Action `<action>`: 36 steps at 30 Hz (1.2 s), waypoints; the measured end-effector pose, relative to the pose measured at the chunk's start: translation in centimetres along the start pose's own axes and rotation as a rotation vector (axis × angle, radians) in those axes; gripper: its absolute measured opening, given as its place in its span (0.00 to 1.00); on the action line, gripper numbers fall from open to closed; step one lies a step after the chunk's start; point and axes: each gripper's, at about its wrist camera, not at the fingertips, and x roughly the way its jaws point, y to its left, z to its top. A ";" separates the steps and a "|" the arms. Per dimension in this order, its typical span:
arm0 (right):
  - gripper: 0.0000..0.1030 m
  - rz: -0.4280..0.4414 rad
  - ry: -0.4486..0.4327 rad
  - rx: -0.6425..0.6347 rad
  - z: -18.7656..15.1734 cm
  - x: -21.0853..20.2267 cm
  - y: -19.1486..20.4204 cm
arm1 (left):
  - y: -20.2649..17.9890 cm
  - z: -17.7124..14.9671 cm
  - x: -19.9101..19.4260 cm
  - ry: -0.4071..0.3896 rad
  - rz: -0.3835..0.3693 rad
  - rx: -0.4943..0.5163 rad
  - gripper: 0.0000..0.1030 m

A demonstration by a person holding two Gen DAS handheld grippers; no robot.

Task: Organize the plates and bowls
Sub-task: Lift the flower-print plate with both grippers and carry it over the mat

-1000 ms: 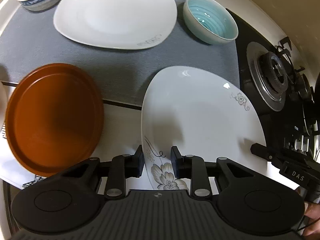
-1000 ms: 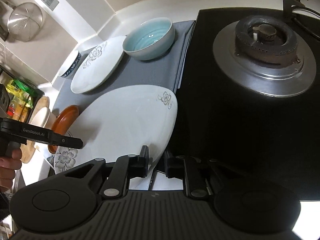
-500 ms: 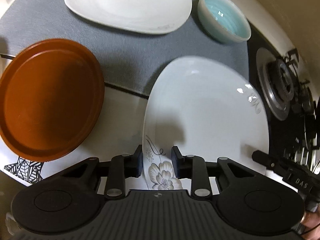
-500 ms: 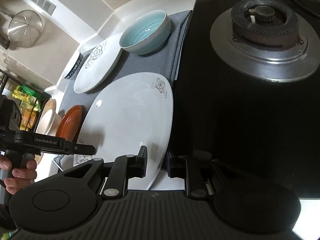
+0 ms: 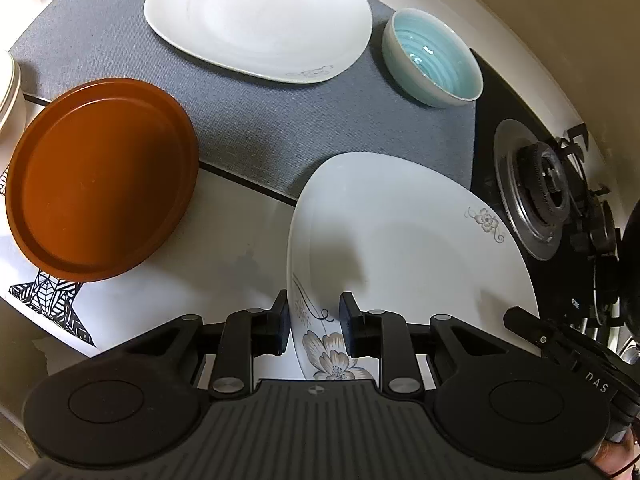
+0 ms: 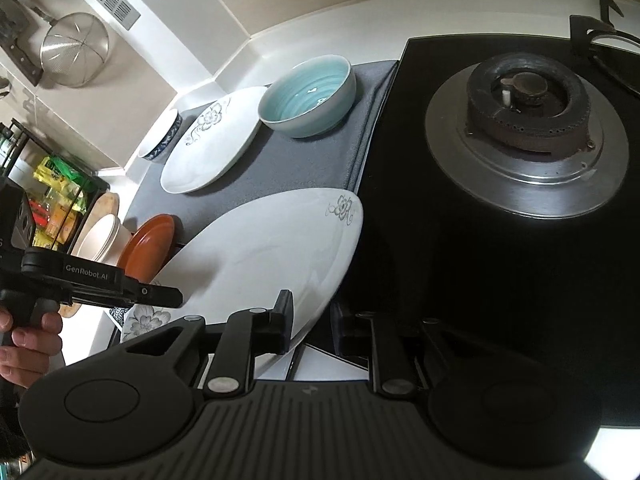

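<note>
The left tool [image 5: 313, 327] and right tool [image 6: 312, 322] each pinch opposite rims of the flowered white plate [image 5: 404, 256], tilted off the surface [image 5: 224, 280] beside the stove [image 6: 500, 240], its near edge hidden behind both tools.

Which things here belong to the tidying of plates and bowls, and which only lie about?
For the job: near white plate, held at its rim by both grippers; far white plate; brown plate; light blue bowl; blue-patterned bowl.

Only around: gas burner; strainer; grey mat.
</note>
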 end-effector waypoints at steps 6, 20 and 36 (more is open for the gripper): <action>0.21 -0.013 -0.011 0.009 0.1 -0.7 0.4 | 0.6 0.0 -0.2 0.008 -0.028 0.002 0.26; 0.21 -0.109 -0.075 0.042 2.3 -0.2 5.7 | 4.2 4.2 -1.2 0.032 -0.142 0.058 0.26; 0.21 -0.195 -0.125 0.083 5.5 5.0 13.7 | 8.7 12.7 -3.4 0.035 -0.188 0.154 0.25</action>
